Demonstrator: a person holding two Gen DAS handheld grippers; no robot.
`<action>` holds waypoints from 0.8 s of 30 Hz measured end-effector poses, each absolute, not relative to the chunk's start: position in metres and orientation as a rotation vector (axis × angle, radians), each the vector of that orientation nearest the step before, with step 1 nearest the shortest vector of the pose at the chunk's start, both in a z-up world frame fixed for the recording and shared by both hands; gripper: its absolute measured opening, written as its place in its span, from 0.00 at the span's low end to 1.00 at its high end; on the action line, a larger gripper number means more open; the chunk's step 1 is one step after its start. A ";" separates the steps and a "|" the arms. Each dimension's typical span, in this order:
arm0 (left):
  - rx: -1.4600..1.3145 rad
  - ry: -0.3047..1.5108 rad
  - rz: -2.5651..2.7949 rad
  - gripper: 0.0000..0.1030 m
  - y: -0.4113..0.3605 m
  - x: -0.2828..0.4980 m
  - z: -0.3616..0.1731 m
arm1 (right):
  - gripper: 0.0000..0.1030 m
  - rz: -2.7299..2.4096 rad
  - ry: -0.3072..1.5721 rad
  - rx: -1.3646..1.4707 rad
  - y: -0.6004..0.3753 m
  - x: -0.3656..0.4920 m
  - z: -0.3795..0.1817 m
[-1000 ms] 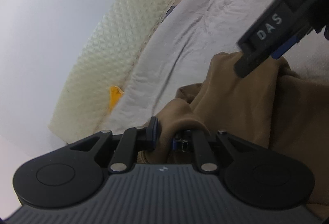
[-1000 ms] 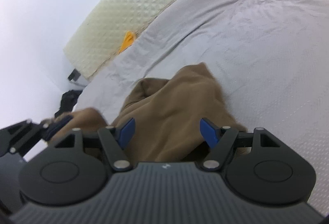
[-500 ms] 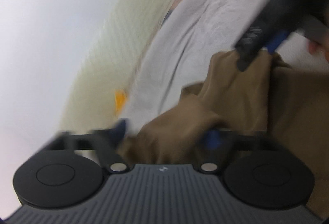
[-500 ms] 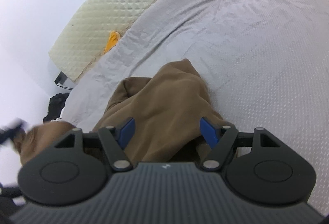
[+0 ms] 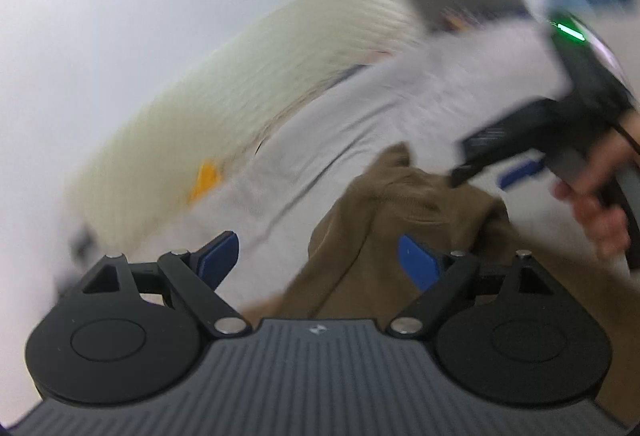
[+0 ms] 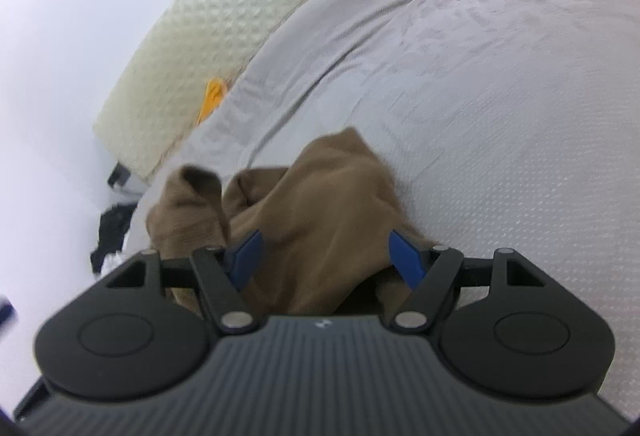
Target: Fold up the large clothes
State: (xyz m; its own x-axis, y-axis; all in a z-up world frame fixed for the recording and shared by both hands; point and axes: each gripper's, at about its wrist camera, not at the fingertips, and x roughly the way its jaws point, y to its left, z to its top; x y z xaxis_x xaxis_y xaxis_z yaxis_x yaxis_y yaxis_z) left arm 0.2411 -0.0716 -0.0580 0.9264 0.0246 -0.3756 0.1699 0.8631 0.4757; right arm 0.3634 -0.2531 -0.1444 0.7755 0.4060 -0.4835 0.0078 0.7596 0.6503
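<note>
The brown garment (image 6: 320, 203) lies bunched on the grey bed sheet (image 6: 500, 95), near its left edge. The left gripper (image 5: 318, 262) and the right gripper (image 6: 324, 254) are both wide open, holding nothing. A good next step probably is to pinch two corners and spread the cloth flat.

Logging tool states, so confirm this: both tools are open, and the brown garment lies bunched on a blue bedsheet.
The sheet colour is wrong. The right wrist view shows the brown garment bunched on a light grey bedsheet. The left tool and right tool are open.
</note>
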 end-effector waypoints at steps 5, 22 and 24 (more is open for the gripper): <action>0.107 0.488 0.037 0.86 0.001 0.272 -0.087 | 0.71 0.234 0.618 0.732 -0.266 0.356 -0.139; -0.115 0.375 -0.054 0.86 0.057 0.318 -0.141 | 0.84 0.437 0.541 0.620 -0.213 0.382 -0.132; -0.143 0.389 -0.073 0.86 0.059 0.325 -0.151 | 0.83 0.425 0.538 0.577 -0.205 0.386 -0.135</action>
